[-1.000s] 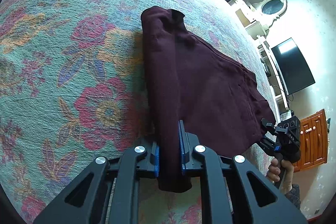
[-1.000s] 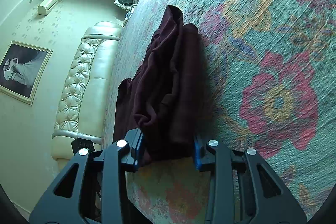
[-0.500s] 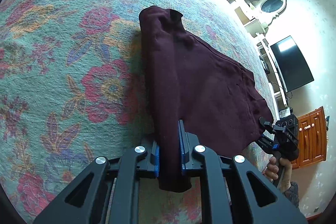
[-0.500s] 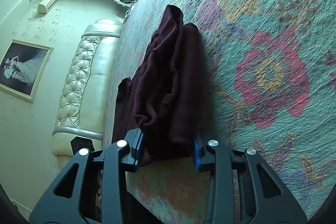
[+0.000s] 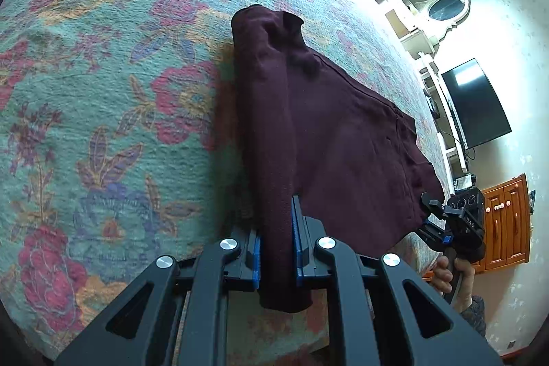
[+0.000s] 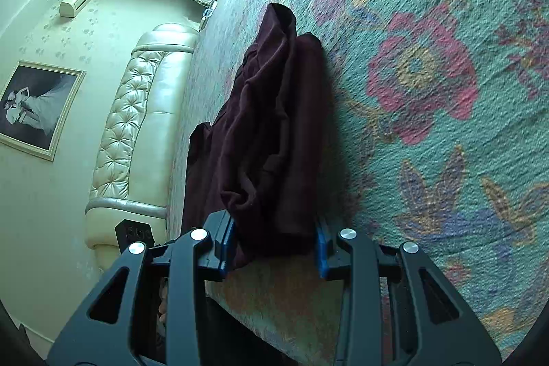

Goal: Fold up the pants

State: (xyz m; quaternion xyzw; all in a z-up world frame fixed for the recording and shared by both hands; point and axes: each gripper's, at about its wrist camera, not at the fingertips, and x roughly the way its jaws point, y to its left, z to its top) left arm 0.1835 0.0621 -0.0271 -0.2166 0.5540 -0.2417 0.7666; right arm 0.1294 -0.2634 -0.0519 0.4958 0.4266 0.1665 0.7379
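Left wrist view: the left gripper [image 5: 277, 244] pinches a thick rolled fold of the dark maroon fabric pants [image 5: 329, 132], which lie on the teal floral bedspread [image 5: 103, 98], while the right gripper [image 6: 274, 240] clamps a bulkier bunch of their other end. As a judgement, uneven pull between the two holds could slip a layer free and skew the fold. No container appears in either view

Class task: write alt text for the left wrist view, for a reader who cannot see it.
The left gripper clamps a folded edge of dark maroon pants spread over a floral bedspread. At far right, the right gripper holds another edge.
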